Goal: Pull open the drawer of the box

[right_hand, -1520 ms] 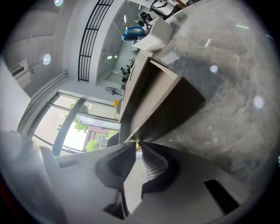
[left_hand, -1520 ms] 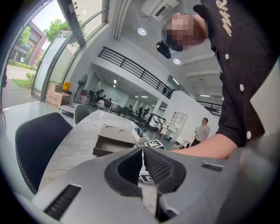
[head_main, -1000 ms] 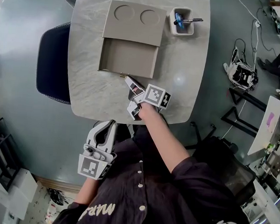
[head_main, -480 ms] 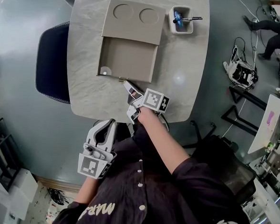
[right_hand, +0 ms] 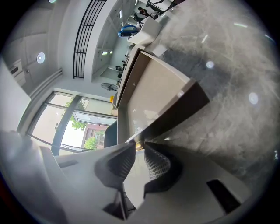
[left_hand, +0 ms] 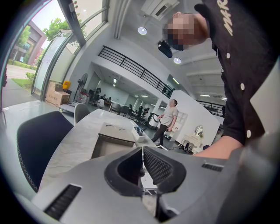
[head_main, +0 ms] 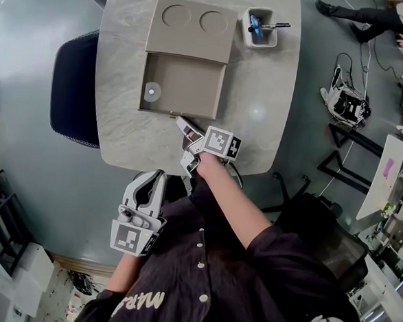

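Observation:
A flat tan box (head_main: 191,29) with two round dents in its lid lies on the marble table (head_main: 260,113). Its drawer (head_main: 182,87) stands pulled out toward me, with only a pale round spot of light inside. My right gripper (head_main: 179,121) is at the drawer's front edge. In the right gripper view the small brass knob (right_hand: 137,145) sits between its fingertips (right_hand: 151,153), which still touch it as the jaws are opening slightly. My left gripper (head_main: 147,180) hangs off the table near my torso, shut (left_hand: 142,164) on nothing.
A white holder (head_main: 260,28) with blue pens stands right of the box. A dark chair (head_main: 72,86) is pushed against the table's left side. Cables and gear (head_main: 347,102) lie on the floor to the right, and a person (left_hand: 168,120) walks in the background.
The drawer front has slid a little further out toward me, and the right gripper has come back with it. The light spot has moved up the drawer floor. The left gripper has stayed put.

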Available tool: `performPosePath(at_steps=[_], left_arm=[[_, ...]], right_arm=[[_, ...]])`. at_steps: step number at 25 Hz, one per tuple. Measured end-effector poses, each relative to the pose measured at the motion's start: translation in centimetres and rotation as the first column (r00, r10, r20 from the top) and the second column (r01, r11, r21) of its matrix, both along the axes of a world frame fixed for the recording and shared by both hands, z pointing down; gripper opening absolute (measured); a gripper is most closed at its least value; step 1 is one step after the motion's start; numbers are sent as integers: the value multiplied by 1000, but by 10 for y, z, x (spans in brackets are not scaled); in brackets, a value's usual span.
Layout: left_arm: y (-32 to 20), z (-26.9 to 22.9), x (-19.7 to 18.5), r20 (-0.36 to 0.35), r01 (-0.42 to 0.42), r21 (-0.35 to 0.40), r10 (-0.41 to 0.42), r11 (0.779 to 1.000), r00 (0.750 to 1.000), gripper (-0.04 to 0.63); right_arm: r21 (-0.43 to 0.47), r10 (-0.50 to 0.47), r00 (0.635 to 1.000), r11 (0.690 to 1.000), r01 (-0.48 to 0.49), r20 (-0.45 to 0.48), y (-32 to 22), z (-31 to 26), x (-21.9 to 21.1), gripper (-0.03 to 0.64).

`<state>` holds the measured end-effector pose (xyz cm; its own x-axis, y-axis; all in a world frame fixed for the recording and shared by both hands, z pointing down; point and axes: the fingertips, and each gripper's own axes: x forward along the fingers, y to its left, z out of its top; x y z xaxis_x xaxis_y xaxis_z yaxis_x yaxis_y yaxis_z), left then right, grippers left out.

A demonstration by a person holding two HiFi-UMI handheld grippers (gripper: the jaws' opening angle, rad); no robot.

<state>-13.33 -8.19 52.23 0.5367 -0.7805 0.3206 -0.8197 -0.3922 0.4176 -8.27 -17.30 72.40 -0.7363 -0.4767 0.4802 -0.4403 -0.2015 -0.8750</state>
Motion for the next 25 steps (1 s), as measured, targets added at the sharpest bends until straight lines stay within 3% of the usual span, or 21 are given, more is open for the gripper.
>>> performPosePath(at_steps=[4, 8, 14, 19, 25], left_arm=[[-1, -3, 0, 9, -5, 7, 5, 1000, 1000, 20], [-2, -12, 6, 11, -9, 26, 8, 1000, 1000, 20], [-16, -31, 17, 21, -29, 95, 27, 995, 999, 20], [-32, -57, 20, 46, -33, 174, 25, 984, 999, 20], [-51, -85, 12, 88, 17, 233, -38, 972, 995, 20]], right_arm=[[-25, -34, 999, 999, 34, 23, 4, -5, -7, 111], [-26, -104, 995, 994, 104, 10, 20, -17, -3, 109], [170, -213, 971, 958, 229, -106, 11, -66, 18, 73], [425, -197, 966, 870, 251, -168, -17, -138, 34, 6], [658, -136, 949, 692, 296, -284, -35, -228, 54, -3]])
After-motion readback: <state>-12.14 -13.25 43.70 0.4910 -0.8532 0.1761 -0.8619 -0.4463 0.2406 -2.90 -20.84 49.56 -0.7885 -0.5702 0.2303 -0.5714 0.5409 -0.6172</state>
